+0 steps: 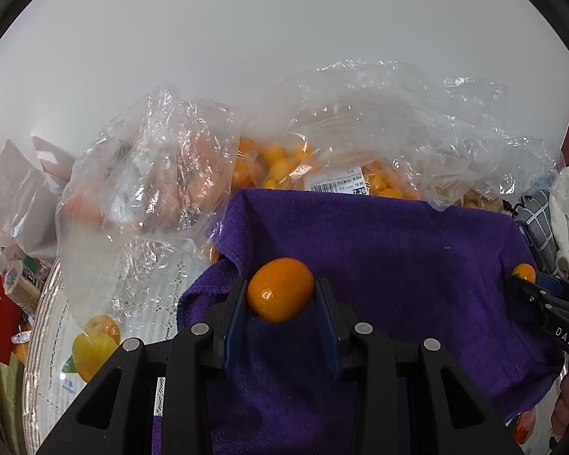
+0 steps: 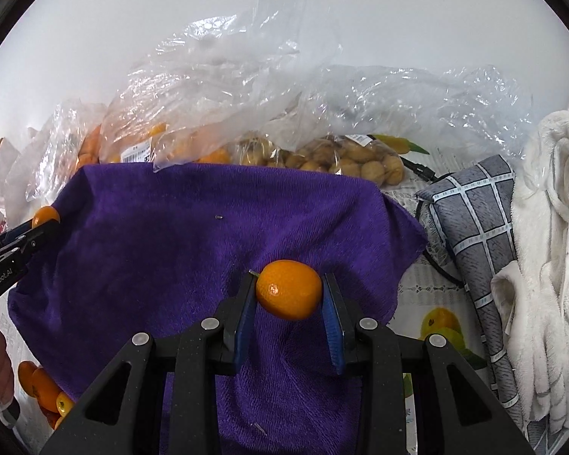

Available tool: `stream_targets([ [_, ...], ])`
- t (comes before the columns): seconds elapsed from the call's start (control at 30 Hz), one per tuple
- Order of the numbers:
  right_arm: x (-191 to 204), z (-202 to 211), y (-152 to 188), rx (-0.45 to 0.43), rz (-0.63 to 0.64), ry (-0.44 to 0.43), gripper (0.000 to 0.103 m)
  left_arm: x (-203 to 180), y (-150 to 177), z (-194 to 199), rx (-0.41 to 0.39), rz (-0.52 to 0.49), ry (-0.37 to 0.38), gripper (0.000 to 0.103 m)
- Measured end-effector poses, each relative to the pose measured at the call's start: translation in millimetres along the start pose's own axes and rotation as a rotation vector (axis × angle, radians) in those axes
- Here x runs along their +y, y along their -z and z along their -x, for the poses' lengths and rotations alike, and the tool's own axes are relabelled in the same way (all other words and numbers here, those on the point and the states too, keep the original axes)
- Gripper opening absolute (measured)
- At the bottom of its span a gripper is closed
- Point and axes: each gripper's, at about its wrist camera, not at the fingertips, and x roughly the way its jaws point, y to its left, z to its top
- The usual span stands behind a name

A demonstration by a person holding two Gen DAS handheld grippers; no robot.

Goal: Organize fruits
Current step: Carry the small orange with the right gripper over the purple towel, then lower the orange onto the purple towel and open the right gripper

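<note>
"DAS" on right gripper (image 1: pixel 527 284); "GenRobot.AI" on left gripper (image 2: pixel 43 223).

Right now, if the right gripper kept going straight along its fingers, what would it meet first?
Most likely the purple towel under the kumquat held by the right gripper; depth is hard to judge.

Two small oval orange kumquats were each pinched between blue gripper pads above a purple towel (image 1: pixel 398 284): one kumquat (image 1: pixel 280 289) on the left, another kumquat (image 2: pixel 289 289) on the right. Behind the towel, a clear bag (image 1: pixel 322 163) held many more kumquats.
</note>
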Motion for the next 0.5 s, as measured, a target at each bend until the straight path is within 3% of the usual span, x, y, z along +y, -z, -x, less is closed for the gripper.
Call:
stream_targets([
  [0.5, 4, -16, 7, 0.040, 0.018, 0.005, 0.034, -13, 11, -21, 0.083, -0.045, -0.009, 0.034],
])
